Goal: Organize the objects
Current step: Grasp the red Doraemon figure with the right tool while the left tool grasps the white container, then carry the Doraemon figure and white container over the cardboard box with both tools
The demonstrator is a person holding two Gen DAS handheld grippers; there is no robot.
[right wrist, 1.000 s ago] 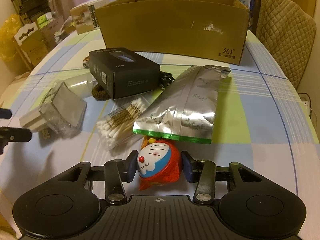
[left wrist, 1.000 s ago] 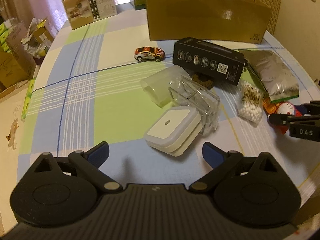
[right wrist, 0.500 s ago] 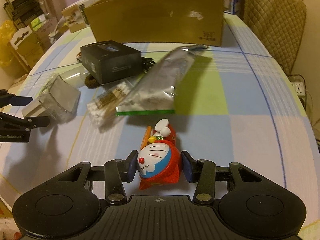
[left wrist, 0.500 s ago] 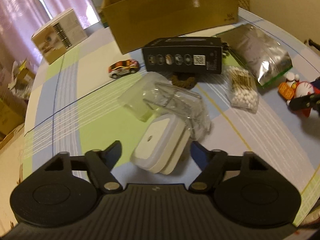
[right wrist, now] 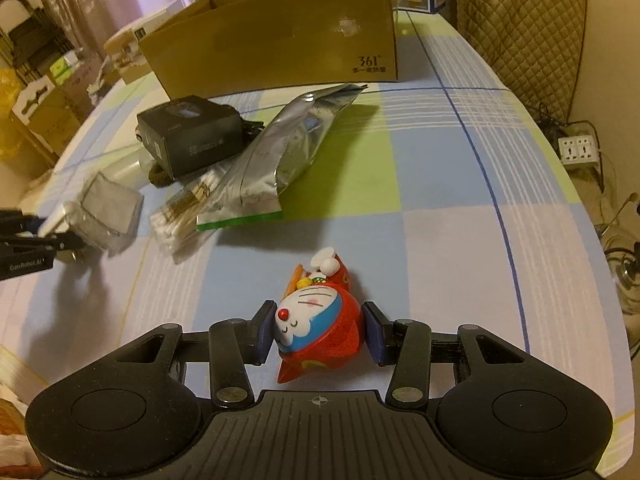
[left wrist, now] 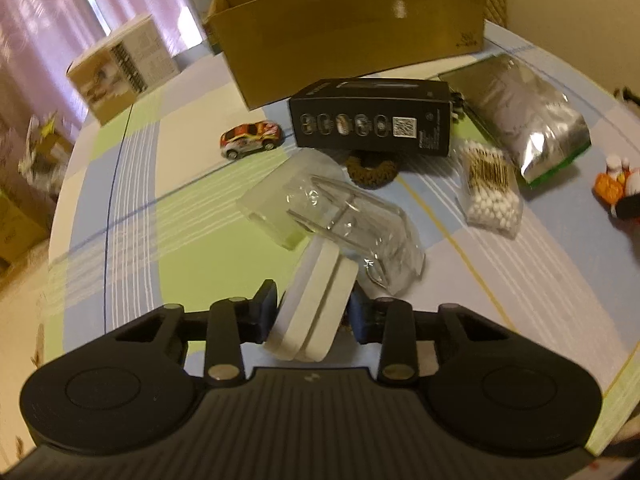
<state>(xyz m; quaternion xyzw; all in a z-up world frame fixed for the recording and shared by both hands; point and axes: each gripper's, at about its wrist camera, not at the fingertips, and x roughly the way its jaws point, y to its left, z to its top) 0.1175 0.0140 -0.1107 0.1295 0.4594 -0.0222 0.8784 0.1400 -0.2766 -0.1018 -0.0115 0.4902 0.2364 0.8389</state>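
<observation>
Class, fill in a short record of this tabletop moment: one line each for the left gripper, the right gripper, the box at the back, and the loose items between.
left gripper: jaws just closed onto white night light
right gripper: shut on red cat figurine
cardboard box: open-topped, at the back
loose items: toy car, black box, cotton swabs, silver pouch

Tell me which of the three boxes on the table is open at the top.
The big brown cardboard box at the far side. The black box and the small printed box are closed.
</observation>
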